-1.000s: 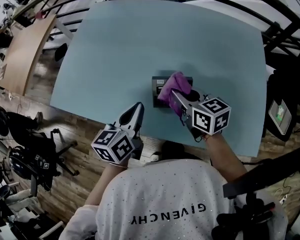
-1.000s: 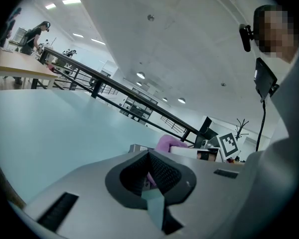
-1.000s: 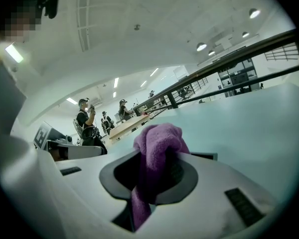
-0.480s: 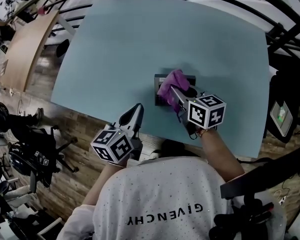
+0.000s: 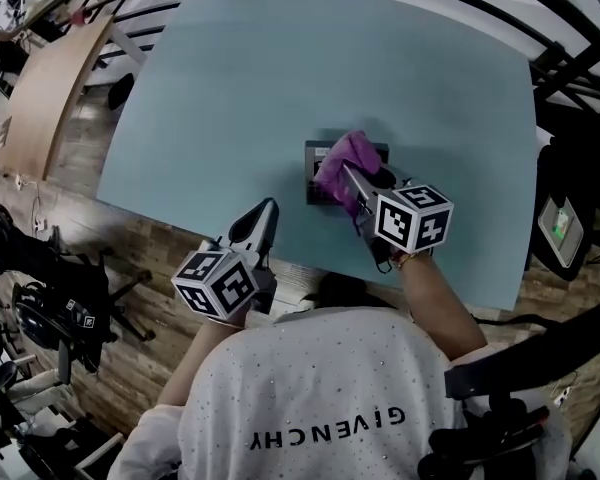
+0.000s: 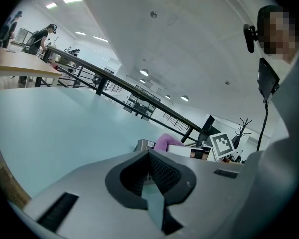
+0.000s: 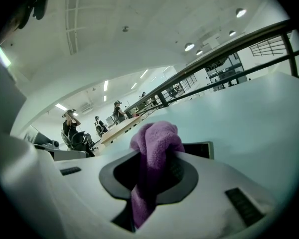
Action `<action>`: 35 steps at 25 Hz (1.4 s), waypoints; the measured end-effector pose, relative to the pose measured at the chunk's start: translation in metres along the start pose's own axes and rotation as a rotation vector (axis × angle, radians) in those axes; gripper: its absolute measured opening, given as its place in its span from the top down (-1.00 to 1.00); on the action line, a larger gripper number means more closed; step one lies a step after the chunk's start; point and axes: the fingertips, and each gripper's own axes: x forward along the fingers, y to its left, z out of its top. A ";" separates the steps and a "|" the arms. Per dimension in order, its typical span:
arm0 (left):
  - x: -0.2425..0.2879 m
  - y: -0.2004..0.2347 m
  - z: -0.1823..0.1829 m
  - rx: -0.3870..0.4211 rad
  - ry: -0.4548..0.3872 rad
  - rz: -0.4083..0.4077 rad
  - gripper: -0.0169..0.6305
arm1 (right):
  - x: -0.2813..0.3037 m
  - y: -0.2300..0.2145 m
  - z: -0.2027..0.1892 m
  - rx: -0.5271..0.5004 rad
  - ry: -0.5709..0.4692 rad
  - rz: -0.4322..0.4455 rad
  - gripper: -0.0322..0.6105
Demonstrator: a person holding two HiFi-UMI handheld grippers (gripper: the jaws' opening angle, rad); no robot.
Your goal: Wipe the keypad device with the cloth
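Now one cloth (image 5: 342, 158) pinched by right gripper (image 5: 347, 176), one keypad device (image 5: 311, 168), left gripper (image 5: 264, 211) closed.

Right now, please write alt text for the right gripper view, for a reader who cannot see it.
The right gripper holds a crumpled purple fleece cloth between its shut jaws, with a dark flat keypad device right behind it on a pale blue-green table. Distant people stand behind.
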 end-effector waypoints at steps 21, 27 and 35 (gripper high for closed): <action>0.001 -0.013 -0.005 0.001 0.013 -0.044 0.93 | -0.032 -0.034 0.002 0.030 -0.047 -0.125 0.69; 0.002 -0.017 -0.009 -0.007 0.015 -0.052 0.93 | -0.043 -0.045 0.000 0.059 -0.057 -0.156 0.70; 0.001 -0.022 -0.006 -0.007 0.004 -0.063 0.93 | -0.054 -0.057 0.000 0.097 -0.070 -0.191 0.69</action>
